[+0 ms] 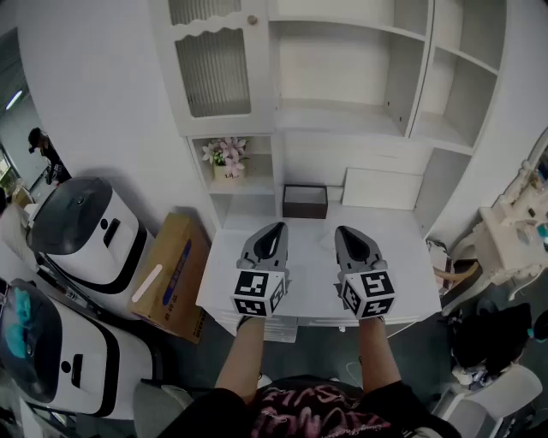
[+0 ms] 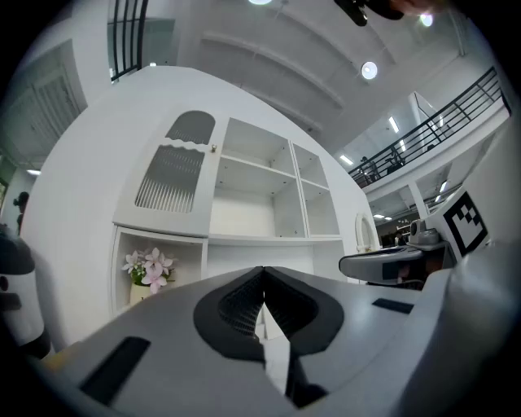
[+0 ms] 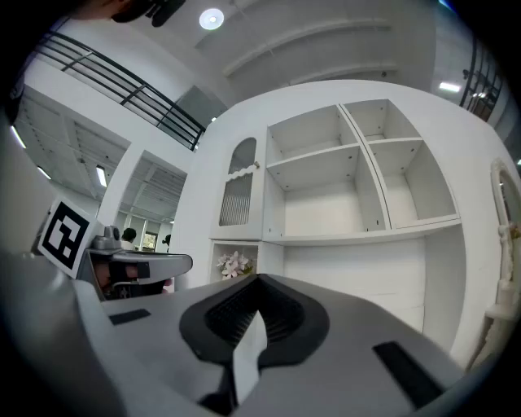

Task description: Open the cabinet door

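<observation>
- My left gripper point(image 1: 274, 231) and right gripper point(image 1: 347, 233) hover level over the desk point(image 1: 310, 265), jaws together, both empty.
- The cabinet door point(image 1: 214, 73) is ahead, up-left (left gripper nearer), with its knob point(image 1: 252, 19) at its top right corner.

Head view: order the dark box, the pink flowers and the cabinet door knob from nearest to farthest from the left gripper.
1. dark box: on the desk, just ahead of the left gripper, slightly right.
2. pink flowers: in the cubby behind, to the left.
3. cabinet door knob: high on the door, farthest.
</observation>
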`<state>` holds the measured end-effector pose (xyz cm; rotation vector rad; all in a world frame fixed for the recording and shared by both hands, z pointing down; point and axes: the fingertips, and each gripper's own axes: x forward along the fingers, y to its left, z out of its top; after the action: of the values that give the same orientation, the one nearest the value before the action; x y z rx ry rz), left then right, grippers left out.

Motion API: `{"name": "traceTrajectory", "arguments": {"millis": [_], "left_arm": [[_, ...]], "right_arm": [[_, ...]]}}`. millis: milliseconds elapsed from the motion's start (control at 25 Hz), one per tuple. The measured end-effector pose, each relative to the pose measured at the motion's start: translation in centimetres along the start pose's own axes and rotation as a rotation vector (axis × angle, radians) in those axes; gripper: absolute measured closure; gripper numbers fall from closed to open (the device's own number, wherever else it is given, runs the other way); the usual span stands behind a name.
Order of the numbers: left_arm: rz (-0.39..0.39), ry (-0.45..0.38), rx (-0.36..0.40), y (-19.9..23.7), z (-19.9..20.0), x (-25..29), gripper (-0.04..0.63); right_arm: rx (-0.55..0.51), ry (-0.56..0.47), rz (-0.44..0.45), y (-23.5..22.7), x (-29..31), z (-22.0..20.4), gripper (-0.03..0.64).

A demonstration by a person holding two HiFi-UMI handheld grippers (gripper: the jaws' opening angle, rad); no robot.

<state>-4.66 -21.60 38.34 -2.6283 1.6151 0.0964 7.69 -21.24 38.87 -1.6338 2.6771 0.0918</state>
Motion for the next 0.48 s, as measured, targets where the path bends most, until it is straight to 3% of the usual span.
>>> {"name": "traceTrajectory", "arguments": {"millis": [480], "left_arm": [[-0.010, -0.009, -0.004, 2.2, 0.4, 0.0, 0.580]], "right_arm": [[-0.015, -0.001, -0.006, 1.4, 1.8, 0.5, 0.603]]}}
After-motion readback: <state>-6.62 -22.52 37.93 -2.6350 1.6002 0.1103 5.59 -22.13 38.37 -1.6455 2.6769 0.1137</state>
